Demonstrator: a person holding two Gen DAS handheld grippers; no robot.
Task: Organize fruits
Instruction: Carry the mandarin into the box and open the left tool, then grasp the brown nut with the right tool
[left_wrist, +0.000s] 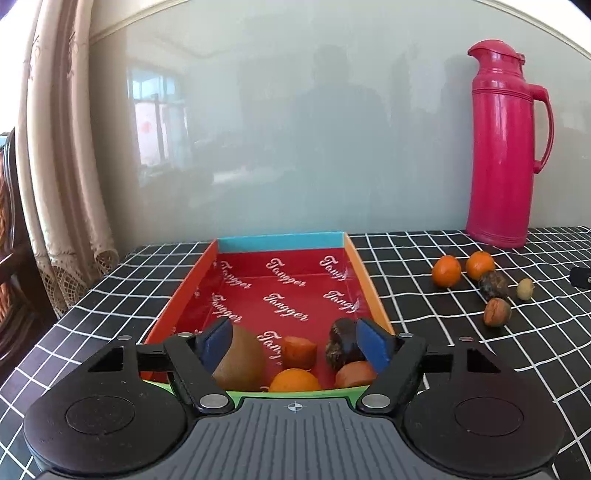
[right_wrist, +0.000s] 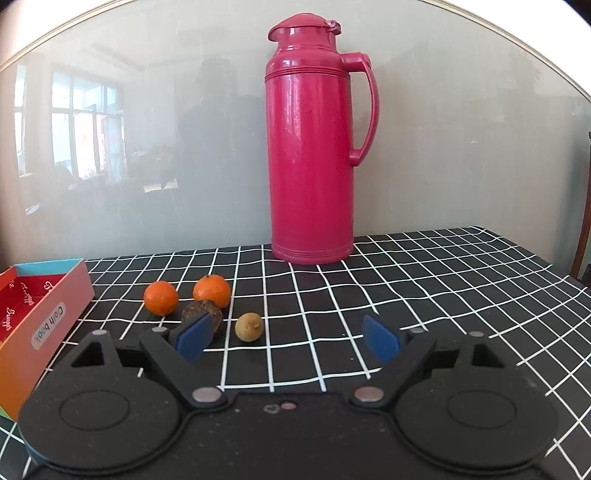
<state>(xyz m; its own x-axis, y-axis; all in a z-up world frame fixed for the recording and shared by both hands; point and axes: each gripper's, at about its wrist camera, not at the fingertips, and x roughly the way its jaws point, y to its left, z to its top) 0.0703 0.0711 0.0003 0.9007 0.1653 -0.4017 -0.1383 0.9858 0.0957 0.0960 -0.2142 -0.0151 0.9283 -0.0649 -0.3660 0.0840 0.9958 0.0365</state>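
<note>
A red-lined box (left_wrist: 284, 291) sits on the checked tablecloth; it also shows at the left of the right wrist view (right_wrist: 44, 317). At its near end lie a brown kiwi (left_wrist: 242, 360), several orange fruits (left_wrist: 295, 380) and a dark wrinkled fruit (left_wrist: 341, 345). My left gripper (left_wrist: 295, 345) is open over that end, empty. On the cloth to the right lie two tangerines (right_wrist: 161, 297) (right_wrist: 212, 291), a dark fruit (right_wrist: 207, 314), a small yellowish fruit (right_wrist: 249, 327) and a walnut-like fruit (left_wrist: 497, 312). My right gripper (right_wrist: 288, 338) is open and empty just short of them.
A tall pink thermos (right_wrist: 310, 147) stands at the back by the glossy wall. A curtain (left_wrist: 66, 166) hangs past the table's left edge. A dark object (left_wrist: 580, 277) lies at the far right. Bare cloth lies to the right of the thermos.
</note>
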